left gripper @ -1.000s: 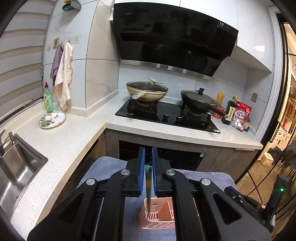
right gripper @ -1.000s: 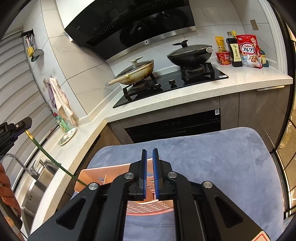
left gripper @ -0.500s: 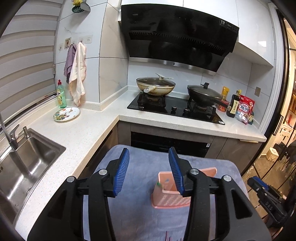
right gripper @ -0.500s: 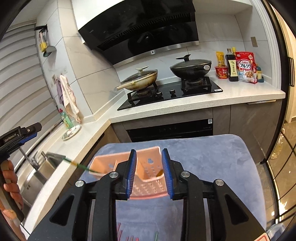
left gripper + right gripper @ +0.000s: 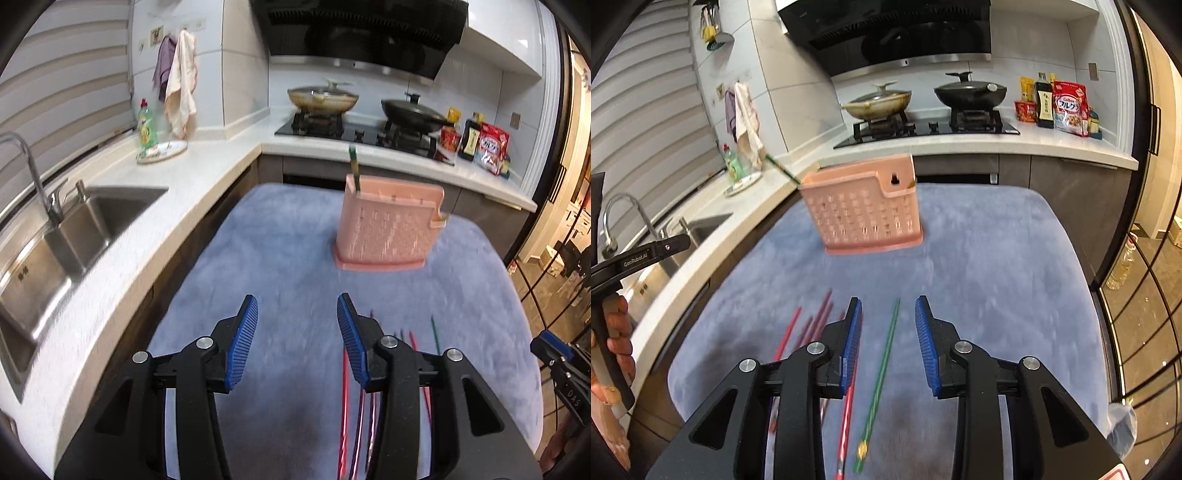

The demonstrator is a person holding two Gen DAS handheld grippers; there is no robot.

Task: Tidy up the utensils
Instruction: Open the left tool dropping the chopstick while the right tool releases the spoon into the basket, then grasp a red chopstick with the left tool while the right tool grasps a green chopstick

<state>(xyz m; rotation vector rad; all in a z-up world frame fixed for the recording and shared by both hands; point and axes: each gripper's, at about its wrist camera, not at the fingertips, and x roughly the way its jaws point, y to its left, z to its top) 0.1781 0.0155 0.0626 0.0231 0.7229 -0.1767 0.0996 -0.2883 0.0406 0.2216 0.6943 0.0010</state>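
Both grippers hang over the blue mat point(image 5: 979, 258), on the near side of the pink caddy point(image 5: 864, 210), which stands upright toward the mat's far end with one green chopstick point(image 5: 354, 166) already leaning out of its left corner. The left gripper point(image 5: 297, 341) has its fingers spread with nothing between them. The right gripper point(image 5: 888, 339) is likewise parted and empty, though a loose green chopstick point(image 5: 882, 369) lies flat on the mat directly under its gap. Red and purple chopsticks point(image 5: 805, 328) lie just left of that green one, closer to the counter point(image 5: 701, 258) side.

The step looks like picking up the next stick. I'd lower the right gripper squarely over the green one and pinch near mid-length, so it lifts level rather than swinging.

There is open mat between the sticks and the caddy, and on the caddy's right. The mat's left edge sits close to the counter, so that side is tighter.
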